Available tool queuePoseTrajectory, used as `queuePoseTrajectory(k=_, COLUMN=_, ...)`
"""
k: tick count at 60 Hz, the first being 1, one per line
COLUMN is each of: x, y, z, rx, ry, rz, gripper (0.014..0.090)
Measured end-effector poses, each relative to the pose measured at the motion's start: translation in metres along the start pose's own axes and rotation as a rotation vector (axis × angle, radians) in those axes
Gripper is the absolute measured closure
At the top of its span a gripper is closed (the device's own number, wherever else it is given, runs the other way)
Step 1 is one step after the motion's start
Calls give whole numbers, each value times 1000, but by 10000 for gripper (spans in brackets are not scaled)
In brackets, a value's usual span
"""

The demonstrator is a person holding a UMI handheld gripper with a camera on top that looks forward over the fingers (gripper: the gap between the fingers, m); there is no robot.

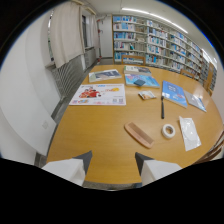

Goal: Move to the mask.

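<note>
Claw point(112, 167) is open and empty, hanging over the near edge of the worktop point(95, 135). The mask point(189, 132), flat in its clear wrapper, lies well ahead and to the right, just beyond the tape roll point(168, 131). The comb point(138, 134) lies nearer the fingers. Approach looks unobstructed: swing right, past comb and tape.

Library reading room — indicated by long rows of bookshelves point(165, 45) packed with books, seen along the back and far side wall. A large wooden table point(100, 135) is set in front, with posters point(98, 94) and booklets point(173, 93) laid out on it. Curtained windows point(67, 30) are seen on the near wall, strip ceiling lighting point(150, 15) overhead — institutional, not domestic.
</note>
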Motion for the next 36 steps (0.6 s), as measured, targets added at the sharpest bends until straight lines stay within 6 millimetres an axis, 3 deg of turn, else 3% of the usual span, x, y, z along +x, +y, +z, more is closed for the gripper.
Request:
queuePoseTrajectory(k=5, x=14, y=-6, z=-9, rx=11, ry=9, rz=7, gripper=200)
queuePoseTrajectory(k=14, x=55, y=9, z=-15, rx=-1, ry=54, rz=17, gripper=202)
queuePoseTrajectory(k=15, x=52, y=7, z=-9, rx=-6, ry=69, rz=18, gripper=202)
queuePoseTrajectory(k=20, x=88, y=21, z=-24, rx=-15, ry=86, rz=27, gripper=201)
queuePoseTrajectory(k=36, x=199, y=48, z=-32, rx=-60, ry=137, rz=30, gripper=201)
